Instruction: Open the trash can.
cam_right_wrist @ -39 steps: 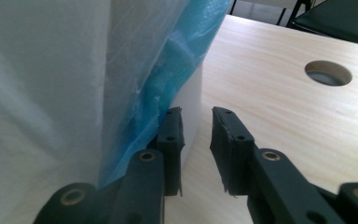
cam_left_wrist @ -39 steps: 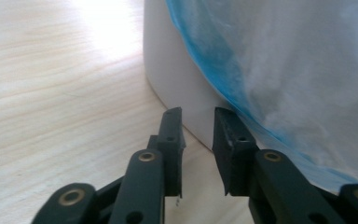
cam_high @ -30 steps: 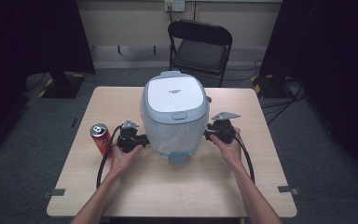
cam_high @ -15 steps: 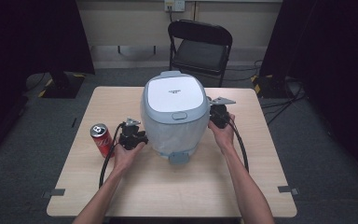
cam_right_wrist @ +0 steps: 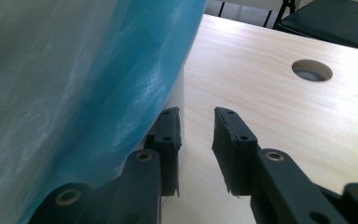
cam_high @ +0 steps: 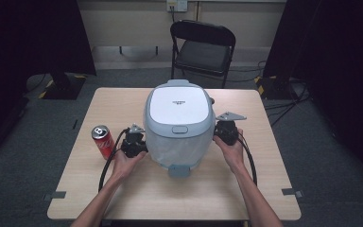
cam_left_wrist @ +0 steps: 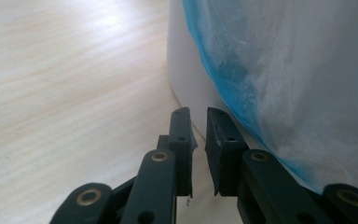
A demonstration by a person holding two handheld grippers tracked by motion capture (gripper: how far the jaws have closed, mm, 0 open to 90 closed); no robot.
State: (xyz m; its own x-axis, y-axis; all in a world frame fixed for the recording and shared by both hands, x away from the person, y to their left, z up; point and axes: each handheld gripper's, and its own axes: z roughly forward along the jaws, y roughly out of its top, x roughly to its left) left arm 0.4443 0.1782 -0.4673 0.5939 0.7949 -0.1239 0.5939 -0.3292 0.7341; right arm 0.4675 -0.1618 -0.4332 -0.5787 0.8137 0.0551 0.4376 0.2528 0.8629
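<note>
From above, the big grey-and-white rice cooker [cam_high: 179, 125] stands near the middle of my wooden worktop [cam_high: 123, 189], lid down, its body wrapped in a pale film. My left hand-held gripper [cam_high: 133, 143] is pressed in against its left flank, with a red drinks can [cam_high: 102, 140] standing just beside it on the outer side. My right hand-held gripper [cam_high: 227, 132] sits against the cooker's right flank. A black folding chair [cam_high: 203, 47] stands beyond the far edge. Along my left hand-held gripper [cam_left_wrist: 198, 130], the jaws have just been closing and stand nearly together with only a slit between them and nothing in it, the blue-edged film [cam_left_wrist: 270, 79] touching the right-hand one. Along my right hand-held gripper [cam_right_wrist: 196, 135], the jaws have likewise just closed in; a narrow gap remains, empty, with the film [cam_right_wrist: 74, 84] lying against the left-hand one and a round hole [cam_right_wrist: 312, 70] in the worktop farther off.
</note>
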